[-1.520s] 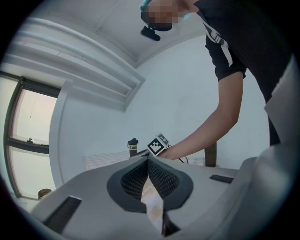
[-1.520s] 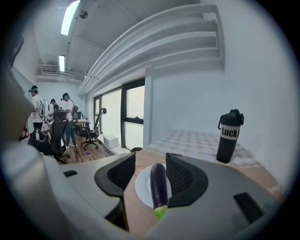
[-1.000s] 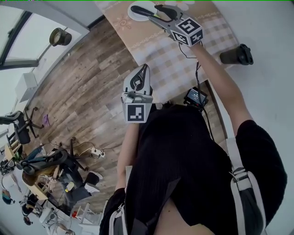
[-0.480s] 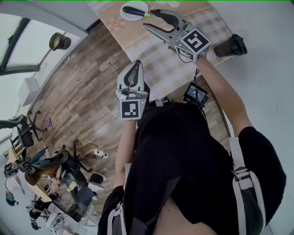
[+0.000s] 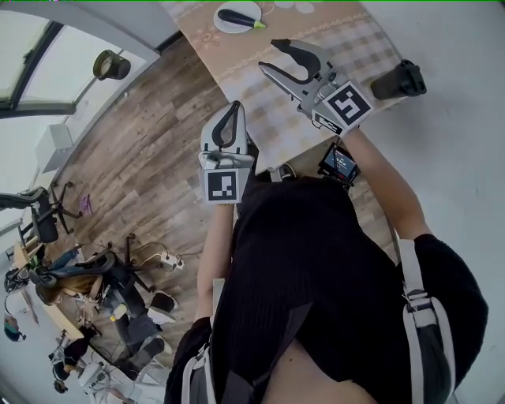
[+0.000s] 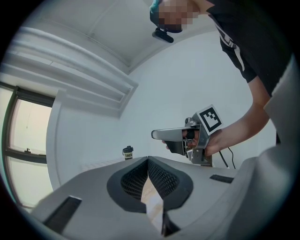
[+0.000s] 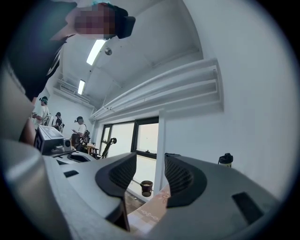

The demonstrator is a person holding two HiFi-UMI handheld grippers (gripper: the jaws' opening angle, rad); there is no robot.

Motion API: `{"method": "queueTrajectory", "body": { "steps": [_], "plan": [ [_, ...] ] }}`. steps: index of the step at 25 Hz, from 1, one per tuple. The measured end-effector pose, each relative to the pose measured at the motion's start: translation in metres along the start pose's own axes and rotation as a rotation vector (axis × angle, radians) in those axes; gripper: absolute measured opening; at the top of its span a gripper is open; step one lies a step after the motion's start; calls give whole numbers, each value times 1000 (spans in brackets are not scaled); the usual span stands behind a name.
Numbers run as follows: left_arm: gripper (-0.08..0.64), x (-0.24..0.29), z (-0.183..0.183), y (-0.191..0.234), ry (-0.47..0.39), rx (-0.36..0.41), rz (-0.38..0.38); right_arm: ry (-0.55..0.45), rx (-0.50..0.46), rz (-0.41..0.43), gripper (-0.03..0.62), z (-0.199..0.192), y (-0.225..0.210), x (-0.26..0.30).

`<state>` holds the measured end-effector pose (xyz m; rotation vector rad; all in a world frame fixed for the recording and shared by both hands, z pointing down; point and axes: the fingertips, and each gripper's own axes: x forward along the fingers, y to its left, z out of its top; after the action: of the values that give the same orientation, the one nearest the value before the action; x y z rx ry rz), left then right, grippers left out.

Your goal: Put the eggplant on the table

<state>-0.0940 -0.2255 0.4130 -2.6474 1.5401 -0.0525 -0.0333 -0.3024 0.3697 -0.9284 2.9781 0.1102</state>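
Note:
The dark purple eggplant (image 5: 239, 16), green stem to the right, lies on a white plate (image 5: 225, 24) at the far end of the table (image 5: 237, 67) with its checked cloth. My right gripper (image 5: 269, 57) hangs over the table, short of the plate; its jaws are closing with nothing between them, and the gap shows in the right gripper view (image 7: 150, 161). The left gripper view catches it from the side (image 6: 157, 135). My left gripper (image 5: 233, 106) hovers over the table's near edge, shut and empty, its pads meeting (image 6: 148, 160).
A black flask (image 5: 398, 79) stands right of the table, also visible as the flask (image 6: 127, 152) and flask (image 7: 225, 160). A small screen device (image 5: 339, 162) hangs near my right forearm. A brown bin (image 5: 110, 65) sits on the wood floor, office chairs (image 5: 87, 272) at left.
My right gripper has drawn back from the plate toward me and risen, leaving the eggplant lying on the plate. The left gripper has stayed in place.

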Motion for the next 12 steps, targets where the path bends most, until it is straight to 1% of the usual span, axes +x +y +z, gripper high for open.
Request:
{"method": "queueTrajectory", "body": {
  "steps": [2,4,6,8,10,12],
  "plan": [
    [-8,-2,1,-2,-7,2,10,9,4,9,195,-5,4,-7],
    [-9,-2,1,-6,-10,4,17,19,4,19,170,-10,9,-15],
    [-8,-3,0,-10,-9,0,26,20,2,17,170,-13,11,-23],
    [-8,-5,0,-12,-12,-5,46,4,1,-11,169,-12,12,-33],
    [-9,-6,2,-13,-17,-13,74,-11,1,-45,129,-12,11,-41],
    [-9,-7,2,-13,-16,-14,95,-12,11,-57,129,-16,12,-47]
  ]
}}
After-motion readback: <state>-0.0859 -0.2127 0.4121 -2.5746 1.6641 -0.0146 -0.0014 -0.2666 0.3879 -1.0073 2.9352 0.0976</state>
